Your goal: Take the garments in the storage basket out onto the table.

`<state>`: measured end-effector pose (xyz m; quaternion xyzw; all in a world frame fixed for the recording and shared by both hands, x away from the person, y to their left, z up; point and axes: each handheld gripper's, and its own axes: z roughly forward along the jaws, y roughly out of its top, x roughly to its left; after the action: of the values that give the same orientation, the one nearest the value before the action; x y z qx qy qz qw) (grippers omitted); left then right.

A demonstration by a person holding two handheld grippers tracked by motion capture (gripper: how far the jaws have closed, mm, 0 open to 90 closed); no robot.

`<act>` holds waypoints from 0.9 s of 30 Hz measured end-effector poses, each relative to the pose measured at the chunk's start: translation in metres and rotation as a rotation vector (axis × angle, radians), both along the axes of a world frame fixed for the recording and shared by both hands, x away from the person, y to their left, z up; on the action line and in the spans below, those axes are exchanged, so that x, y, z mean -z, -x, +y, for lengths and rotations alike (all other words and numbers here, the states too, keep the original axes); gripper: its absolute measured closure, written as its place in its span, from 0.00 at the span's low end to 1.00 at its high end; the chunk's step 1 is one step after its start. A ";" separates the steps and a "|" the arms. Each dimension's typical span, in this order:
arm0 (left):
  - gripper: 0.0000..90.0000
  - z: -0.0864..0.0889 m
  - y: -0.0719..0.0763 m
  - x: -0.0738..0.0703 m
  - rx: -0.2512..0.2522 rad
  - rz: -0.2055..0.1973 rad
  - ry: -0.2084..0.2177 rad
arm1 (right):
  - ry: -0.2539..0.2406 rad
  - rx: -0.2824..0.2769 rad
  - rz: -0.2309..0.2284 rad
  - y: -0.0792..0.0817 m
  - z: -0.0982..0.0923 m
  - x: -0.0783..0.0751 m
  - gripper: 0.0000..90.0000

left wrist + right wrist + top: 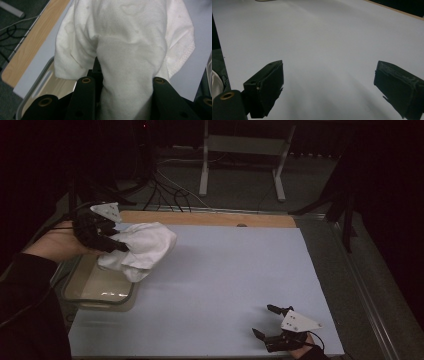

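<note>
A crumpled white cloth [147, 247] hangs from my left gripper [119, 245], which is shut on it at the table's left side. The cloth's lower fold dangles over the near corner of a clear glass dish [102, 303]. In the left gripper view the cloth [130, 45] bulges up between the two black jaws of the left gripper [122, 83], and the dish's rim [37, 83] lies below at the left. My right gripper [263, 320] rests near the front right edge of the table, open, with nothing between its fingers. In its own view the right gripper [329, 82] stands over bare pale tabletop [324, 37].
The pale blue-white table surface [225, 280] has a wooden strip [210, 218] along its far edge. Beyond it a grey metal stand [240, 150] and loose cables [170, 195] sit on the dark floor. A dark-sleeved forearm [30, 290] comes in at the lower left.
</note>
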<state>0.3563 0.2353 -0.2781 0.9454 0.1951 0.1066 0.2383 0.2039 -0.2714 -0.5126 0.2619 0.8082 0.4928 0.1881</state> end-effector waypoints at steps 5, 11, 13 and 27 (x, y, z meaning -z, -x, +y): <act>0.79 -0.022 -0.004 0.000 0.037 0.012 0.013 | -0.002 0.004 -0.004 0.000 0.000 0.000 0.10; 0.79 -0.040 -0.007 0.001 0.067 0.027 0.015 | -0.009 0.007 -0.004 0.000 -0.001 -0.001 0.10; 0.79 -0.046 -0.008 0.001 0.079 0.031 0.018 | -0.010 0.006 -0.003 0.000 -0.002 -0.001 0.10; 0.79 -0.092 -0.015 0.010 0.139 0.045 0.043 | -0.007 0.015 -0.014 0.000 -0.002 -0.001 0.10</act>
<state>0.3713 0.1437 -0.2878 0.9534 0.1367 0.0645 0.2612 0.2041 -0.2731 -0.5115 0.2652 0.8031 0.4961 0.1967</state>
